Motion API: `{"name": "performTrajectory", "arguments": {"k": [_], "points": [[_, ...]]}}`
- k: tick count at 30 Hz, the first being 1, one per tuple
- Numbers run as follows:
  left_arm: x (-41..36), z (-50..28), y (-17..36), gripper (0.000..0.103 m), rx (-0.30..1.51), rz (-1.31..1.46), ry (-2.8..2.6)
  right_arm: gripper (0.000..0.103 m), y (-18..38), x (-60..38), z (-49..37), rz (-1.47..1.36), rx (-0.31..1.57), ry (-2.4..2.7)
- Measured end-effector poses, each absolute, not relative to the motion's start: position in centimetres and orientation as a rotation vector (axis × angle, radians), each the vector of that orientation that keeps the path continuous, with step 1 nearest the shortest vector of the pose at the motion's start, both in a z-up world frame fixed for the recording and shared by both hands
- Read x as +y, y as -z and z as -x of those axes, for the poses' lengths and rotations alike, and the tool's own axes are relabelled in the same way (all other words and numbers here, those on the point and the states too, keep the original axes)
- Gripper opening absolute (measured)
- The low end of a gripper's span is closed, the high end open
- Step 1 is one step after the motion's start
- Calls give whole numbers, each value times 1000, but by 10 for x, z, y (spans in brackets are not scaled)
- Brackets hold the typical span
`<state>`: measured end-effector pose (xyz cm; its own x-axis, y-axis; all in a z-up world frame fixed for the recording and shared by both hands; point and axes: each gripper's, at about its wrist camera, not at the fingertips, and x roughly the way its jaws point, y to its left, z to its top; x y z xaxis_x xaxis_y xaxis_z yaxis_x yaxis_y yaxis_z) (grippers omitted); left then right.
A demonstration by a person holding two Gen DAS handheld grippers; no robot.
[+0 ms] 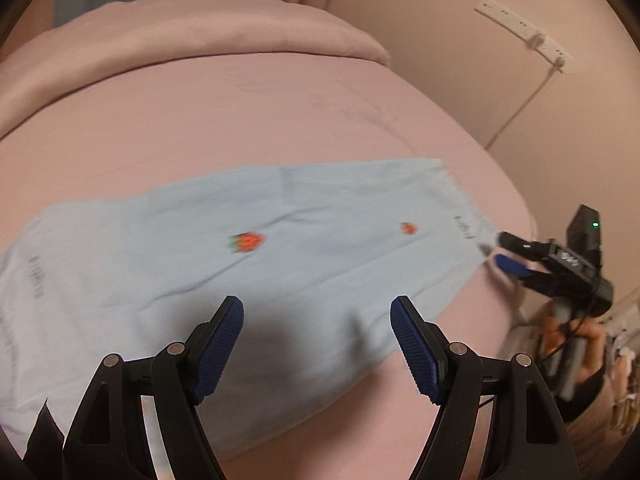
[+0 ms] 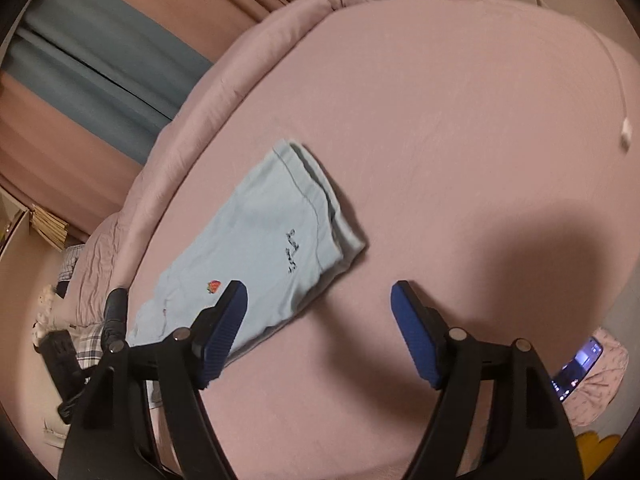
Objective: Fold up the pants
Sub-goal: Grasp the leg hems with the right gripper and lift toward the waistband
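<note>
Pants lie flat on pink bed; both grippers' jaws spread wide, empty

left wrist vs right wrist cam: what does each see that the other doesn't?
Left wrist only: the right gripper at the pants' far right end, jaws open, with the hand holding it; the wall power strip; a second strawberry print.

Right wrist only: the blue curtain, a lit phone at the bed's edge, the stacked layers at the pants' end.

Both: light blue pants lying flat on the pink bed, and the left gripper, open and empty.
</note>
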<state>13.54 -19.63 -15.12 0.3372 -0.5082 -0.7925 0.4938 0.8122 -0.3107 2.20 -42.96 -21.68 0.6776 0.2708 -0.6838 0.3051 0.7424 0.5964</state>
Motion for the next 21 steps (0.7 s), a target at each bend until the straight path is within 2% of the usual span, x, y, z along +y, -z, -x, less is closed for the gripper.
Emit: {"name": "performTrajectory", "arguments": {"k": [8, 10, 11, 12, 15, 21], "points": [[-199, -142, 173, 76, 1133, 71, 665, 76, 223, -419, -28, -713, 804, 65], [-196, -143, 176, 76, 1149, 78, 662, 62, 221, -416, -29, -678, 786, 70], [-194, -143, 175, 76, 1154, 83, 662, 36, 221, -416, -30, -675, 776, 74], [-192, -144, 176, 76, 1161, 93, 665, 16, 223, -419, -29, -688, 775, 70], [-188, -152, 172, 76, 1181, 154, 688, 16, 230, -429, -19, -760, 737, 34], [-202, -166, 162, 76, 1218, 328, 770, 16, 193, -387, -10, -553, 610, -103]]}}
